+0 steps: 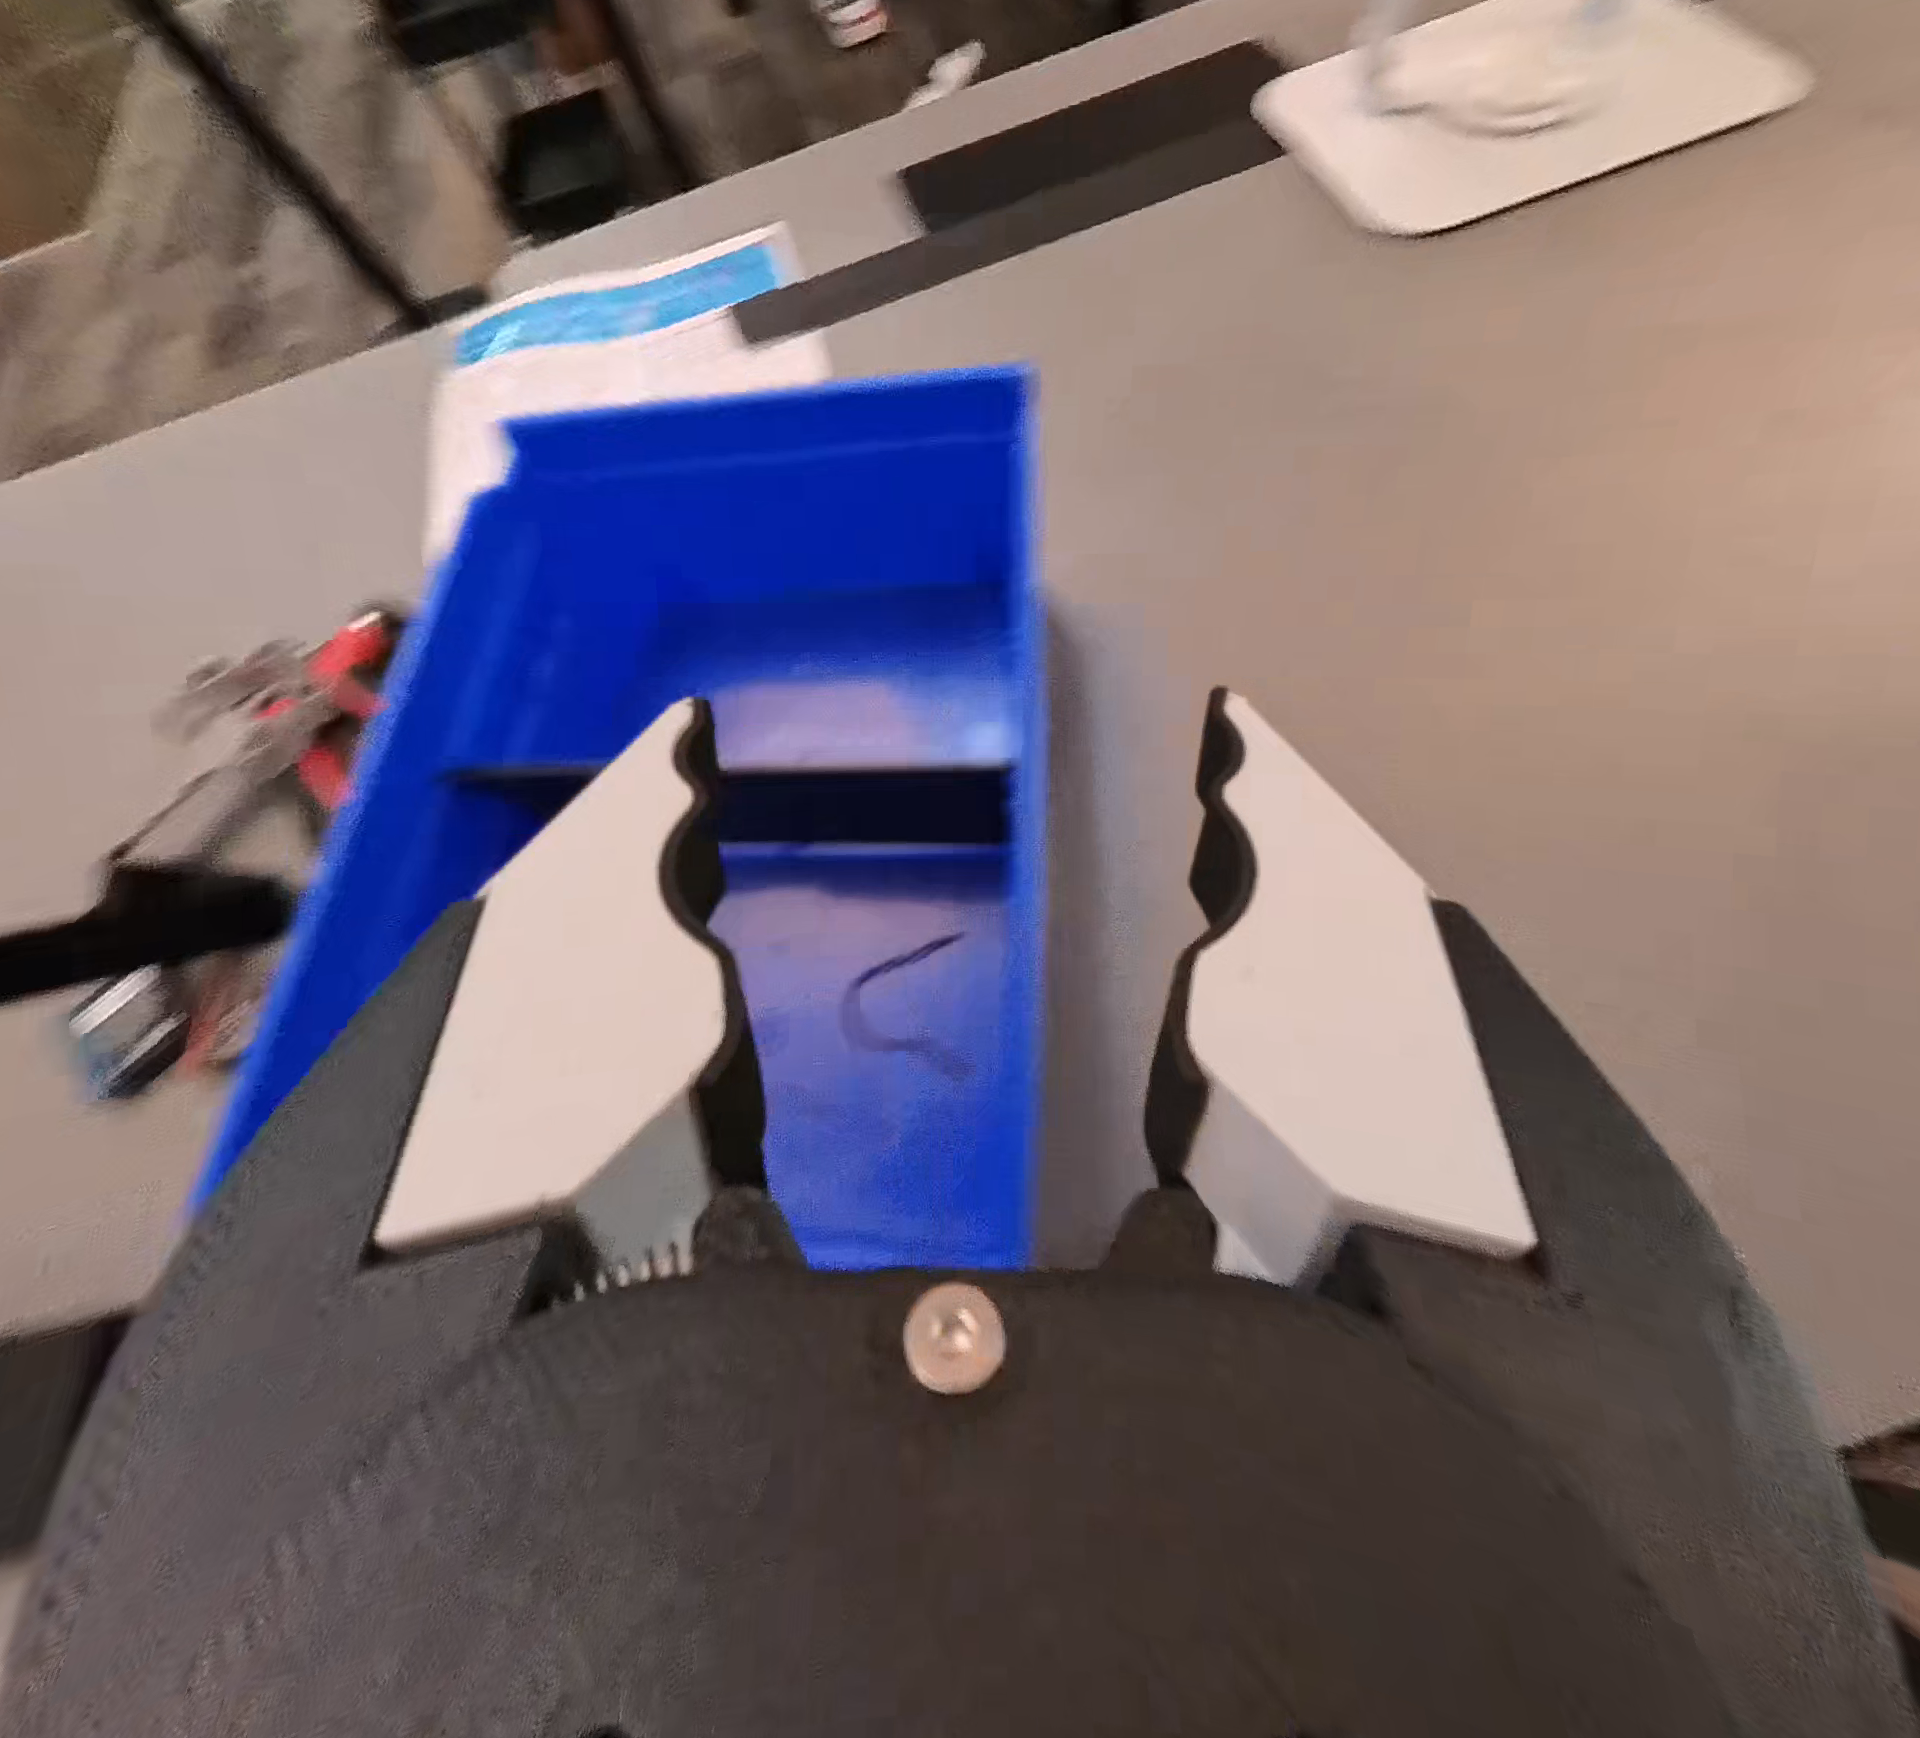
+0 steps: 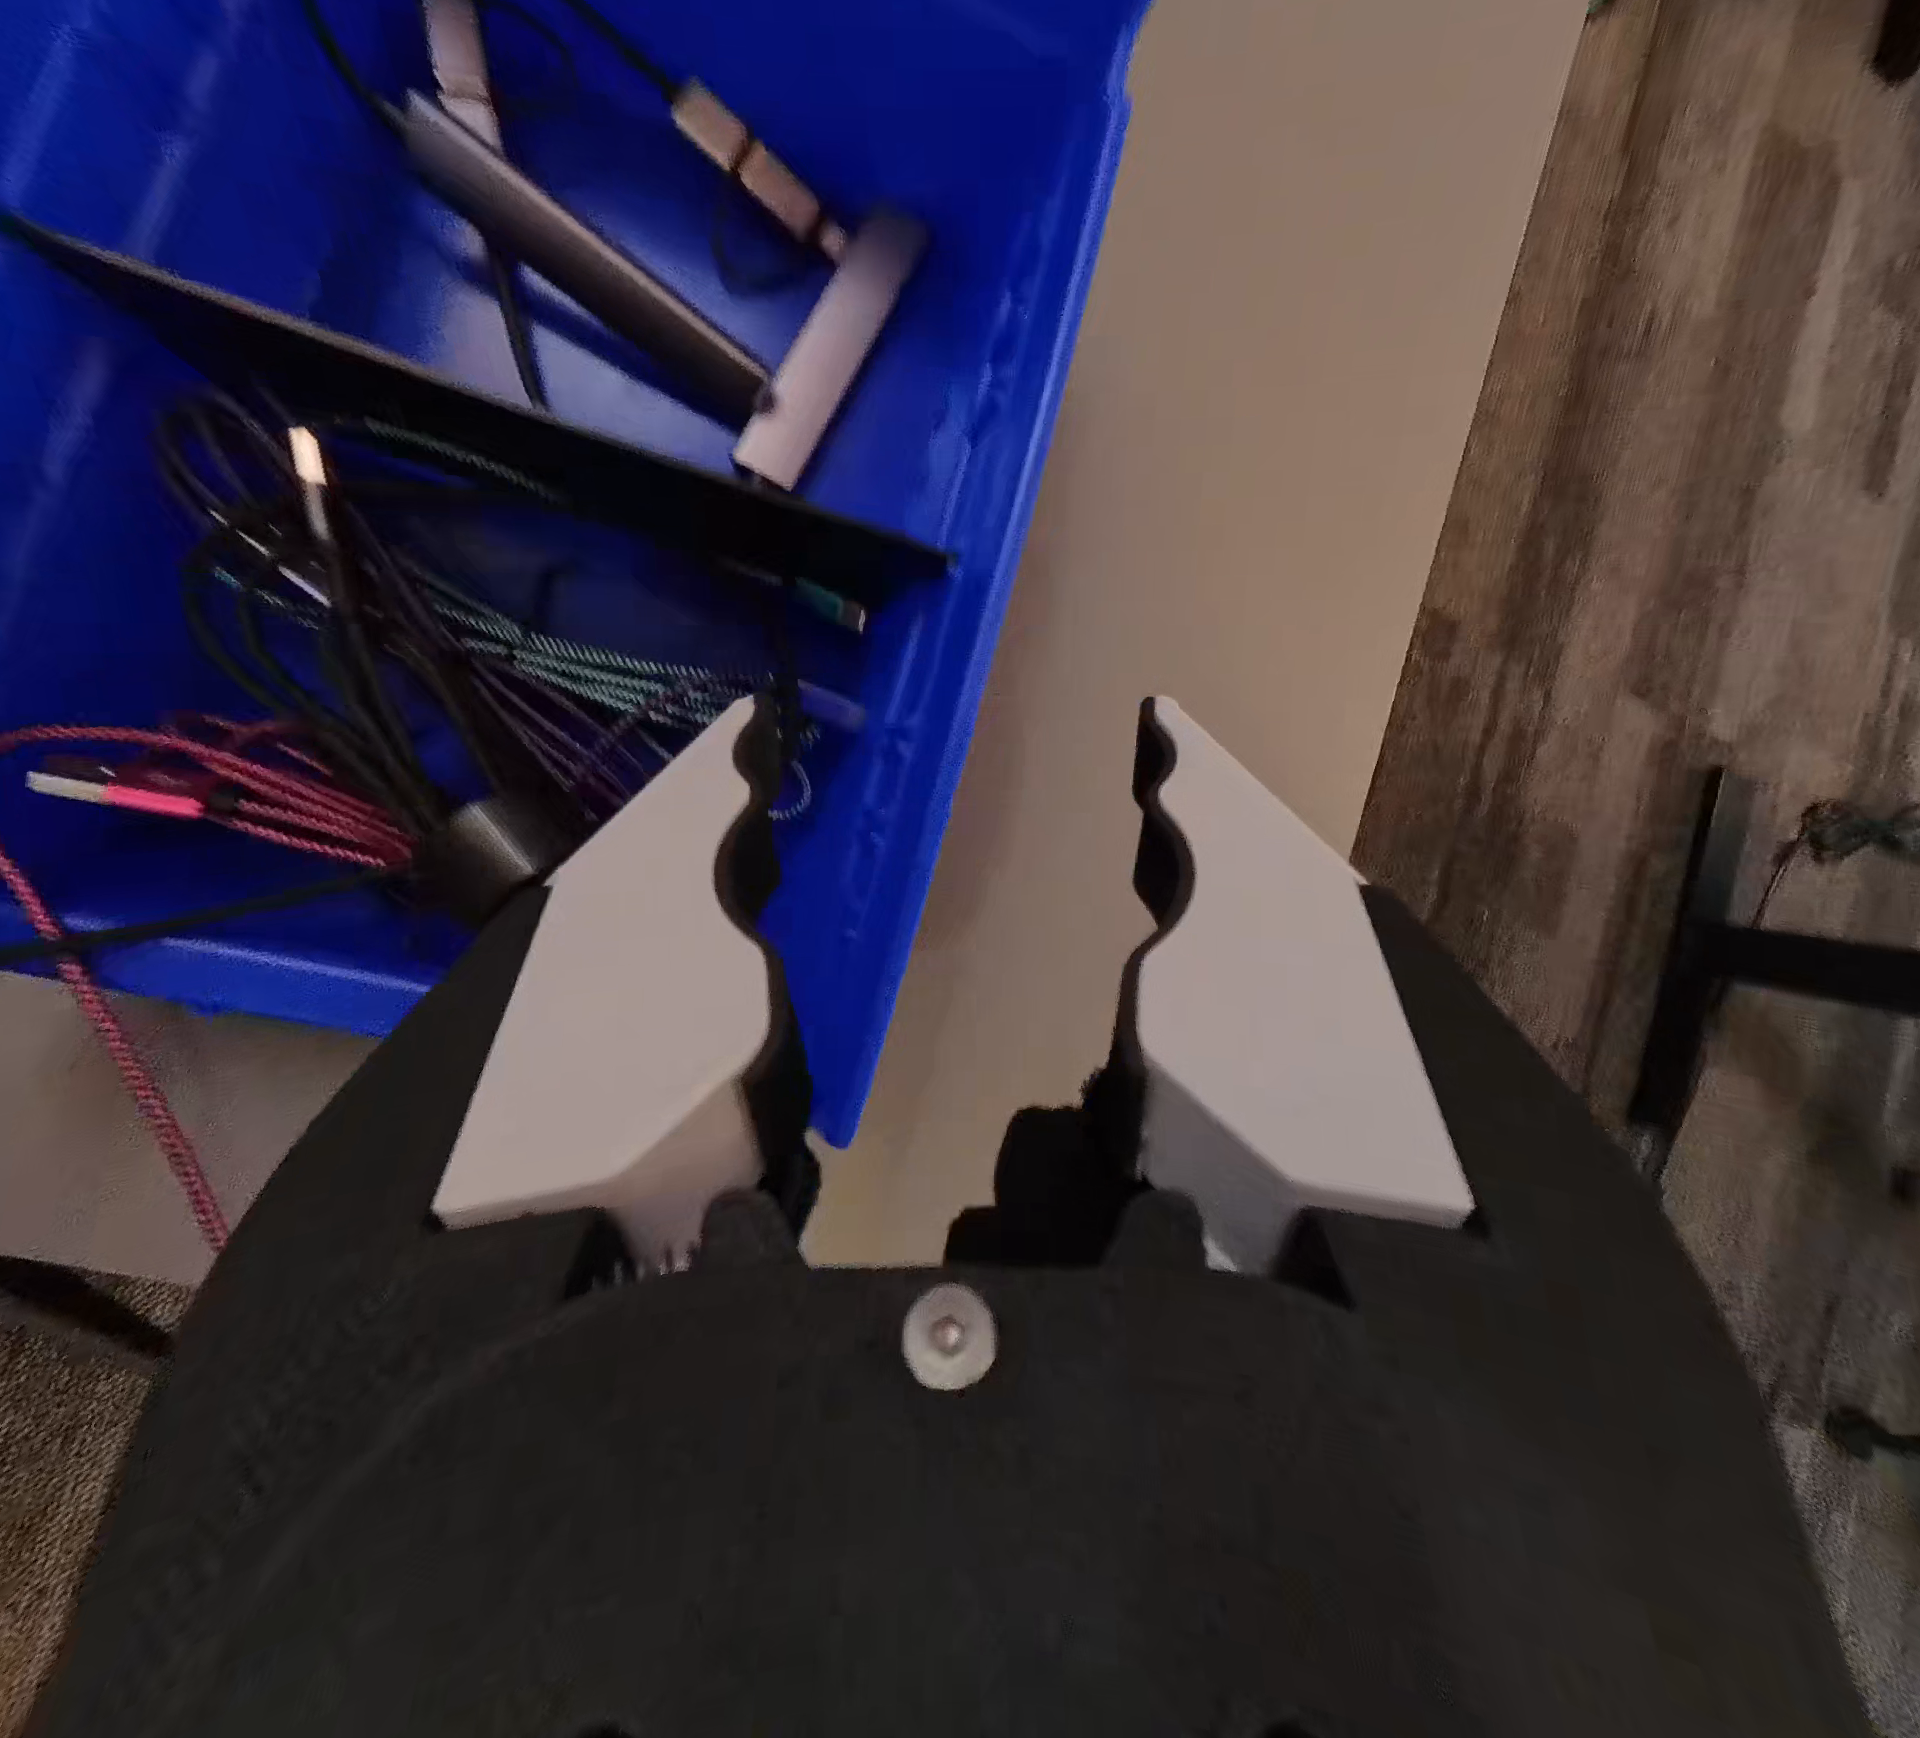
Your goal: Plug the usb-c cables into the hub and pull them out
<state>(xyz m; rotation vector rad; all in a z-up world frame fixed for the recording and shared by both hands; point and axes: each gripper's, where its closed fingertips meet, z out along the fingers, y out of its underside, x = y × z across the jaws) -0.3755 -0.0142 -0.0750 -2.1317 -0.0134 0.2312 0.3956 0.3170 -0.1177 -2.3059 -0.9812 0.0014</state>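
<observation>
In the right wrist view a blue bin (image 2: 987, 608) with a black divider (image 2: 499, 431) holds grey hubs (image 2: 831, 338) with short cables in its far compartment. Its near compartment holds a tangle of black, teal and pink braided cables (image 2: 343, 649). My right gripper (image 2: 945, 712) is open and empty, above the bin's right wall. In the left wrist view another blue bin (image 1: 727, 545) with a dark divider (image 1: 862, 795) shows only a thin dark scrap (image 1: 904, 1002) on its floor. My left gripper (image 1: 956, 712) is open and empty above its right side.
Red-handled tools (image 1: 301, 712) and small dark items (image 1: 135, 992) lie left of the left bin. A paper with a blue band (image 1: 623, 338) lies behind it. A white stand base (image 1: 1527, 119) sits at the far right. A pink cable (image 2: 114, 1044) trails over the right bin's front; the table edge (image 2: 1455, 545) is to its right. The left gripper's tips are roughly 85 cm from the right gripper's.
</observation>
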